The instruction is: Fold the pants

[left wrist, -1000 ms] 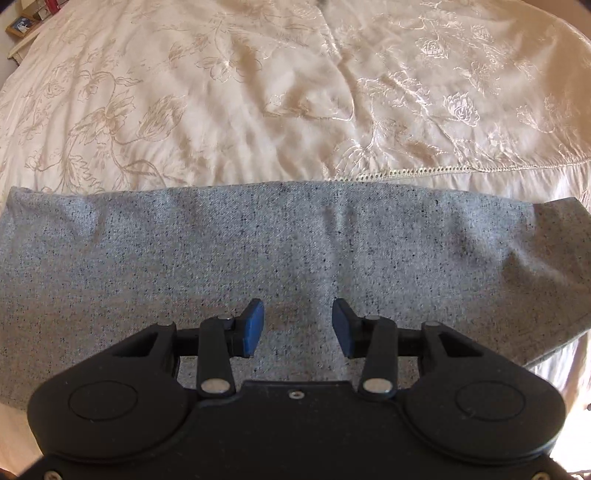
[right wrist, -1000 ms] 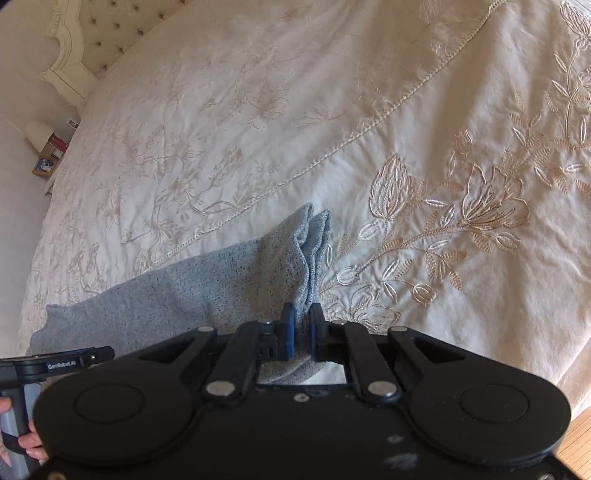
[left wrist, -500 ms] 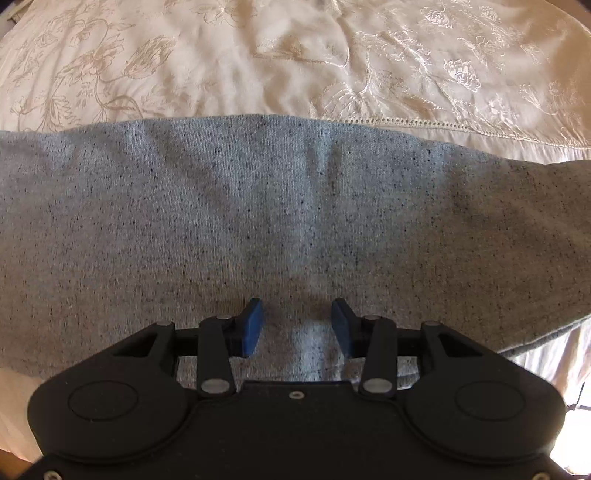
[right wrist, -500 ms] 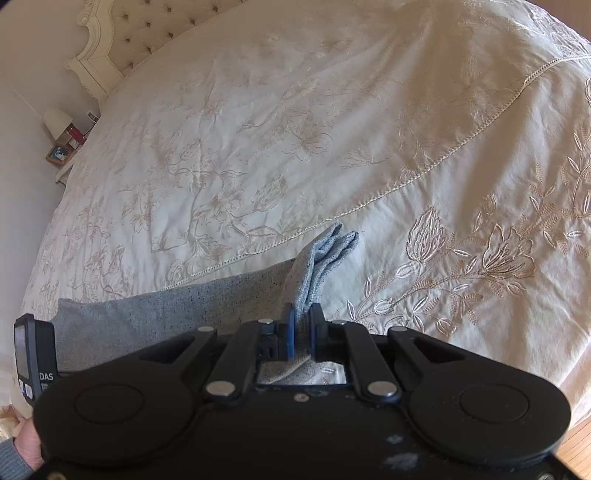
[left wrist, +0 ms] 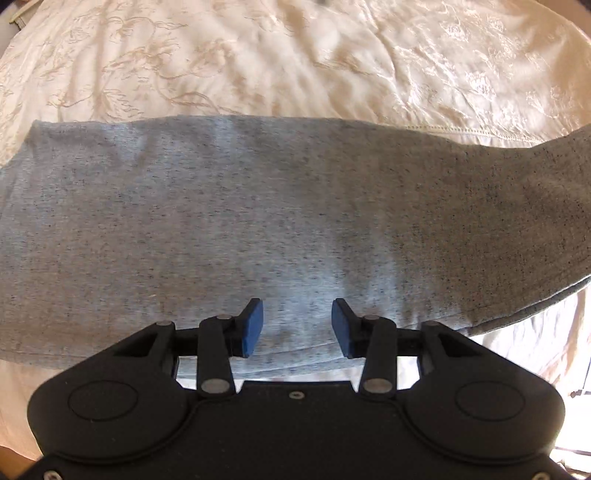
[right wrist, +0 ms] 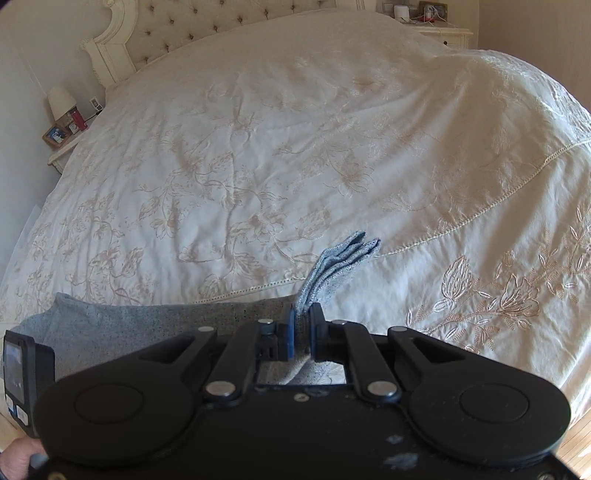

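Right gripper [right wrist: 302, 332]: we see its blue pads pressed together on the bunched hem end of the grey pants [right wrist: 334, 264], several layers fanning out beyond the tips. Left gripper [left wrist: 297, 328]: pads spread, nothing between them, poised over the flat middle of the pants [left wrist: 258, 221] near the edge closest to us. Whether the tips touch the cloth we cannot tell. The garment lies across the near part of the cream embroidered bedspread [right wrist: 258, 166], one end lifted at the right of the left wrist view. Beyond stand the tufted headboard [right wrist: 221, 22] and a bedside table with lamp [right wrist: 61, 101].

Risks, as we judge them: the thin pinch may shed an inner layer, leaving a ragged fold; with the middle unpinned, pulling the end across may drag the whole garment over the slippery spread; the lifted end may twist and land askew.
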